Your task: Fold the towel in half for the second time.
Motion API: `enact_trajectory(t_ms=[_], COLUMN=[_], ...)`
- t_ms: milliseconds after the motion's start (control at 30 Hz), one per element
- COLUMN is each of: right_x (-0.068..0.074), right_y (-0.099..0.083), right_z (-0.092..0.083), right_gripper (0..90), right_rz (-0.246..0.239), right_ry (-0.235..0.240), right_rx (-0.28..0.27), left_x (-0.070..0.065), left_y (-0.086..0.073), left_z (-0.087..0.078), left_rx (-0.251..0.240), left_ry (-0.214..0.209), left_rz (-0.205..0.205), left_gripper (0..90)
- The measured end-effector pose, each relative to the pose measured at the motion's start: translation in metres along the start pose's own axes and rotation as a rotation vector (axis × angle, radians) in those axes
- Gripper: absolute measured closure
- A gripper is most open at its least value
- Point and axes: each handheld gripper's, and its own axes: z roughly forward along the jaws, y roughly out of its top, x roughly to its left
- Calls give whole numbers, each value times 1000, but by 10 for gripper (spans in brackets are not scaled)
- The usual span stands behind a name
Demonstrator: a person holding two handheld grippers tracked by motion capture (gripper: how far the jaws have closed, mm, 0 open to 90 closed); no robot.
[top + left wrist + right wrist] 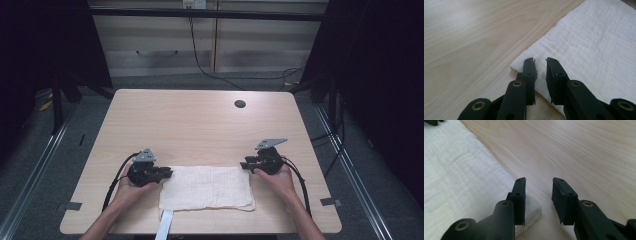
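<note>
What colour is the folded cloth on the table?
White cloth, with a fine crinkled weave; clearest in the left gripper view.

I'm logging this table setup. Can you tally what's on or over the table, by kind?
White cloth: 1
Black handheld tools: 2 (left tool, right tool)
White strip at the table's near edge: 1
Total: 4

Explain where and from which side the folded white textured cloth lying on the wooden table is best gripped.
Probably at its two far corners, one per gripper. The folded white textured cloth lies flat, so only its layered edges offer something to pinch. The left gripper should come in low from the cloth's left end, the right gripper from its right end, where each corner stands slightly proud of the wooden table.
</note>
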Motion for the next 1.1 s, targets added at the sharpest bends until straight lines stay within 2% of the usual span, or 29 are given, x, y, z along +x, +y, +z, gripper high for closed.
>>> enact_trajectory(t_ms=[133,367,533,633,867,967,1000,1067,1100], right_x=[-3,4,7,6,3,2,0,0,1], right_y=[-4,-6,-7,-7,-7,-7,-6,-5,-5], right_z=[0,4,5,4,4,6,6,8,8], right_gripper=[664,676,790,862,878,878,879,879,878], right_rz=[10,-31,-74,-60,-40,-23,-28,-27,-26], right_ry=[14,24,39,48,49,56,61,60,61], right_rx=[2,26,38,46,42,35,32,32,31], left_x=[4,1,2,3,0,5,8,13,16], left_y=[-1,-1,-4,-5,-5,-1,0,6,7], left_z=[-2,-1,-2,-3,-9,-15,-16,-17,-17], left_rx=[-7,2,7,9,11,-20,-31,-29,-43], left_ry=[5,26,35,29,22,49,44,61,57], left_rz=[-26,11,7,-5,-5,-20,-38,-38,-45], left_gripper=[769,773,774,774,771,684,674,637,631])
